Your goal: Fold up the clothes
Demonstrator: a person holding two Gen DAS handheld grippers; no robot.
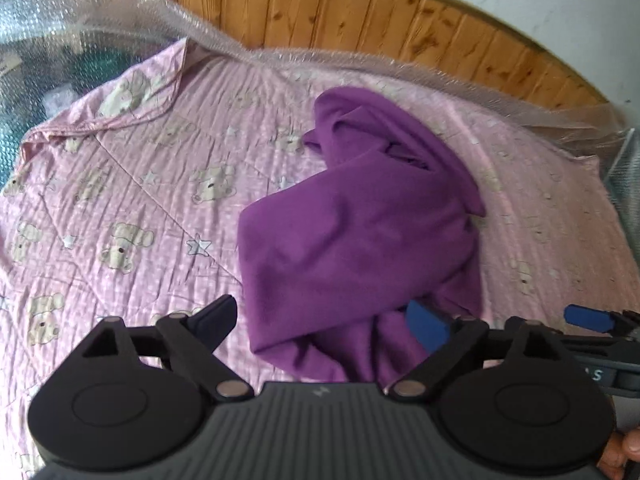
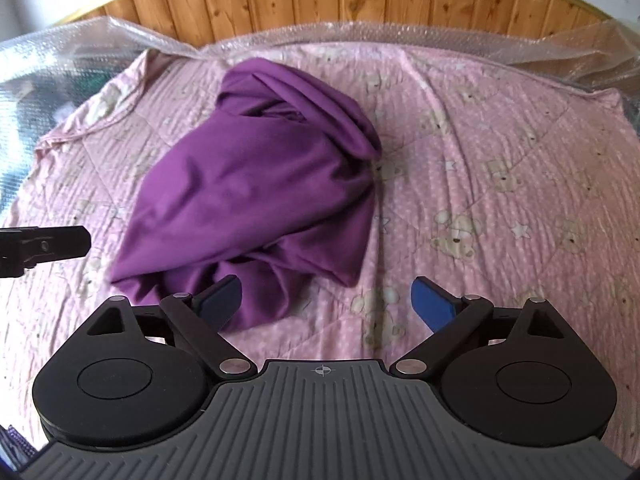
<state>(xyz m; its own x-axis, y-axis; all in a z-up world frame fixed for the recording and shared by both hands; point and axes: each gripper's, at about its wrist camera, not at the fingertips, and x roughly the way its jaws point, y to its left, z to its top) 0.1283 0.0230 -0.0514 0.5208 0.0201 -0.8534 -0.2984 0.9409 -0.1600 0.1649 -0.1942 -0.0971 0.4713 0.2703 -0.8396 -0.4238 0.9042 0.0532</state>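
Observation:
A purple garment [image 1: 360, 224] lies crumpled in a heap on a pink bear-print quilt [image 1: 132, 200]. It also shows in the right wrist view [image 2: 256, 184] on the quilt [image 2: 480, 200]. My left gripper [image 1: 324, 324] is open, its jaws spread over the garment's near edge, holding nothing. My right gripper [image 2: 326, 302] is open, its left finger [image 2: 220, 296] over the garment's near folds, its right finger [image 2: 434, 304] over bare quilt. The right gripper's blue fingertip [image 1: 588, 317] shows at the left view's right edge.
A wooden plank headboard [image 1: 360, 12] stands behind the bed. Clear bubble wrap [image 1: 80, 12] lies along the quilt's far and left edges, and also in the right wrist view [image 2: 400, 32]. The left gripper's finger [image 2: 48, 246] pokes in at the right view's left edge.

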